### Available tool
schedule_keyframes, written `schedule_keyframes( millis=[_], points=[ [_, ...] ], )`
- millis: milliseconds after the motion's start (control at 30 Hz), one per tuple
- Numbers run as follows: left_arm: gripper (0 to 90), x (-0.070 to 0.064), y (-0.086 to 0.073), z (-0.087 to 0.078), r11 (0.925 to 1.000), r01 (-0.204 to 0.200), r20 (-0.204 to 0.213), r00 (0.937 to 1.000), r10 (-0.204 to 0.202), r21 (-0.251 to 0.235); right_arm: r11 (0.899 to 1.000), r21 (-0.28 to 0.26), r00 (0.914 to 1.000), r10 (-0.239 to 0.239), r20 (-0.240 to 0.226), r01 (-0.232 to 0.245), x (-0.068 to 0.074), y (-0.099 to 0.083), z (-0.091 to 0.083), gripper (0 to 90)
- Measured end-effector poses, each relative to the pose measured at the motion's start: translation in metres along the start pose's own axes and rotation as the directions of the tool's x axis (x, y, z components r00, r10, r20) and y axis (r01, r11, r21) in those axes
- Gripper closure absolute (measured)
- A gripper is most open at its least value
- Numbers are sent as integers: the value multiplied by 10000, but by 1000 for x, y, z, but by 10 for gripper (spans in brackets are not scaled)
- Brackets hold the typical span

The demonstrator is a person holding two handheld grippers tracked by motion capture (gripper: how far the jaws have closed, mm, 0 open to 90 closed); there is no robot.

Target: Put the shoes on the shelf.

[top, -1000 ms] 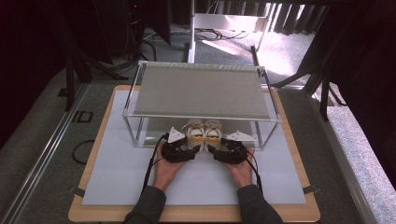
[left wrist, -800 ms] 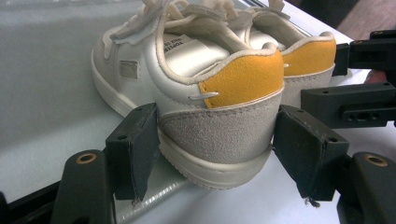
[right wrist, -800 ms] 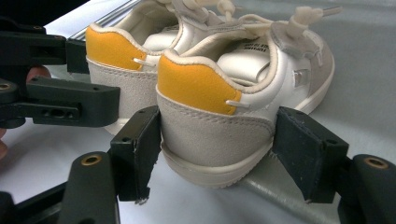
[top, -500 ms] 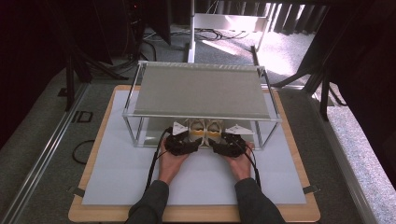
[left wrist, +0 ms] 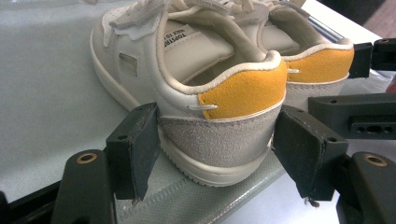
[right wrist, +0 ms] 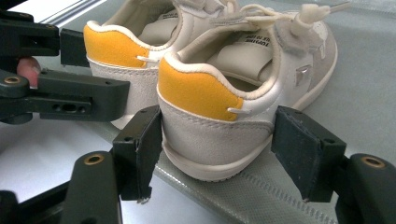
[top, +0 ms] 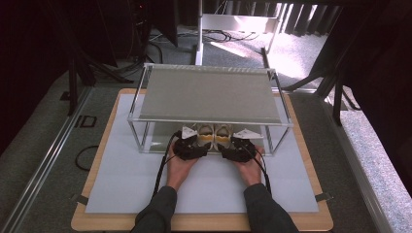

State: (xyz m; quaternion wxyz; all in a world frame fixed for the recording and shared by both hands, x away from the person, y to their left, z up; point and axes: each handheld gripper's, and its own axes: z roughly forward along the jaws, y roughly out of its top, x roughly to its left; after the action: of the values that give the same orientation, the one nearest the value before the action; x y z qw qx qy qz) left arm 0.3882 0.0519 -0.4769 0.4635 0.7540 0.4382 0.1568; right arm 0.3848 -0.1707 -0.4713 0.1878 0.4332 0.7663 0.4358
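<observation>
**Two small shoes on the lower shelf**

On the white-topped desk (top: 121, 194), under a two-tier rack (top: 209, 94). Left tool (left wrist: 217, 149) spreading either side of the left shoe (left wrist: 219, 107) heel, one pad touching. Right tool (right wrist: 217, 151) straddling the right shoe (right wrist: 219, 98) heel likewise, far pad apart. Shoes sitting side by side, heels facing both tools.

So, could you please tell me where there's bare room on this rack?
The top shelf is bare edge to edge. The lower shelf is free beside the posts; its front middle is crowded by both sneakers and grippers.
</observation>
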Motion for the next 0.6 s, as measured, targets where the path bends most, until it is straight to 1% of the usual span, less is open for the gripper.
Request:
schedule_keyframes(
  millis=[133, 167, 200, 267, 300, 367, 400, 500, 567, 600],
  points=[
    [326, 2, 0, 0, 10000, -75, 118, 9999, 75, 2, 9999, 25, 9999, -122, -77, 122, -1, 1, 0, 339],
    [332, 2, 0, 0, 9999, -108, 151, 9998, 108, 14, 9997, 60, 9997, -216, -113, 217, -1, 1, 0, 340],
    [332, 3, 0, 0, 9997, -249, 179, 9995, 249, 21, 9996, 71, 9996, -259, -130, 259, -2, 1, 0, 341],
    [331, 4, 0, -1, 9998, -189, 231, 9996, 188, 4, 9997, 72, 9996, -242, -155, 243, -2, 1, 0, 340],
    [327, 3, -1, -1, 10000, -65, 196, 9998, 65, -11, 9997, 76, 9996, -239, -144, 240, -2, 1, 0, 339],
    [314, 3, -1, -1, 10000, -14, 119, 9999, 15, -42, 9997, 75, 9997, -232, -68, 232, -1, 1, 0, 330],
    [287, 3, -2, -1, 10000, -31, 22, 10000, 31, -2, 9996, 57, 9996, -276, 54, 276, 0, 0, -1, 326],
    [266, 2, -4, -4, 9999, -161, -278, 9995, 162, 49, 9992, -82, 9992, -388, 125, 389, 1, -1, -3, 304],
    [266, 3, -5, -6, 10000, -95, -248, 9996, 95, 23, 9992, -126, 9992, -374, 140, 376, 1, -2, -5, 304],
    [266, 3, -7, -10, 10000, -57, -278, 9996, 57, -11, 9991, -231, 9993, -365, 125, 368, 2, -2, -10, 303]
  ],
)
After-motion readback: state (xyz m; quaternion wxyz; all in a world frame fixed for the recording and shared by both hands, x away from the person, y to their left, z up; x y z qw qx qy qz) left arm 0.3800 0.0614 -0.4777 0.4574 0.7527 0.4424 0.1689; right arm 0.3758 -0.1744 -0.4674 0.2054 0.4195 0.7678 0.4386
